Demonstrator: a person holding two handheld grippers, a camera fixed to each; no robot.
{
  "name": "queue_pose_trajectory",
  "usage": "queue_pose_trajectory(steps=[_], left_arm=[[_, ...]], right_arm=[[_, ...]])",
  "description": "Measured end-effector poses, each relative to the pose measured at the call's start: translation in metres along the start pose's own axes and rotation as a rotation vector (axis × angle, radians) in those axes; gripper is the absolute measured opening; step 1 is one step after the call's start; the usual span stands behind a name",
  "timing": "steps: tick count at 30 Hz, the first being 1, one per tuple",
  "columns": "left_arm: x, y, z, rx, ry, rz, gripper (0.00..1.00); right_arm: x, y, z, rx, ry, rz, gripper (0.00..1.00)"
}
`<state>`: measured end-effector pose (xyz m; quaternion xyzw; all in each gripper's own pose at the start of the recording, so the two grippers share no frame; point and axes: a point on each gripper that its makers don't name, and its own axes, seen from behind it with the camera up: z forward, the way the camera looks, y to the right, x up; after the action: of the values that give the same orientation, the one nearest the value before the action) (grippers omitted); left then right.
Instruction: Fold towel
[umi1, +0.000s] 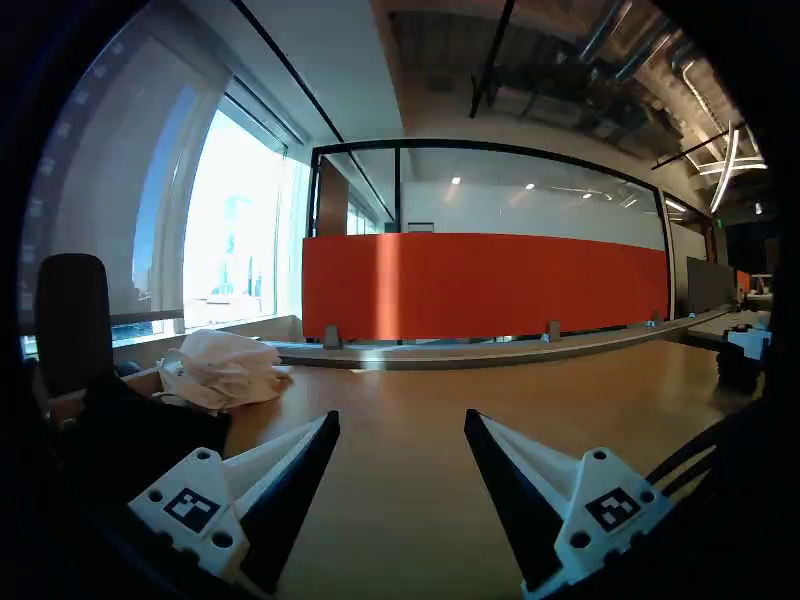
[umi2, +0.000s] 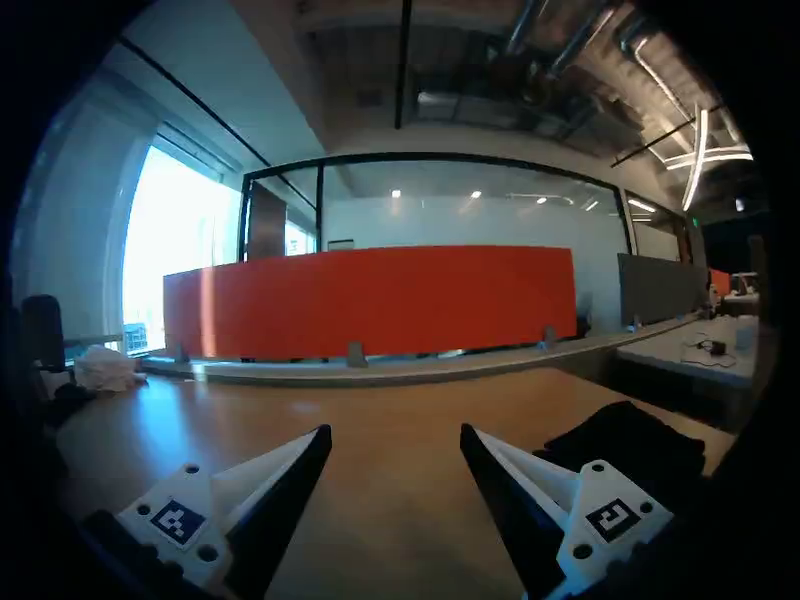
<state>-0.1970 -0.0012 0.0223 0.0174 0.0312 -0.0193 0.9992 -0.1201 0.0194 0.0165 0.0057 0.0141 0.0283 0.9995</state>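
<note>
A crumpled pale cloth lies on the wooden table at the far left, ahead and left of my left gripper, which is open and holds nothing. The same pale cloth shows small at the far left of the right gripper view. A dark folded towel rests on the table to the right, just beyond the right finger of my right gripper. That gripper is open too, with only bare wood between its fingers.
An orange divider panel runs along the table's far edge. A dark chair back and a dark heap sit at the left. Another desk with small items stands to the right. Bright windows line the left wall.
</note>
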Motion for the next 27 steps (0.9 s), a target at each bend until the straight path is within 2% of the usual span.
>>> queue_pose_trajectory(steps=[9,27], left_arm=[[0.0,0.0,0.0,0.0,0.0,0.0,0.93],[0.0,0.0,0.0,0.0,0.0,0.0,0.93]], right_arm=[[-0.005,-0.009,0.0,0.013,-0.003,-0.051,0.99],[-0.002,-0.01,0.0,0.013,-0.002,-0.049,1.0]])
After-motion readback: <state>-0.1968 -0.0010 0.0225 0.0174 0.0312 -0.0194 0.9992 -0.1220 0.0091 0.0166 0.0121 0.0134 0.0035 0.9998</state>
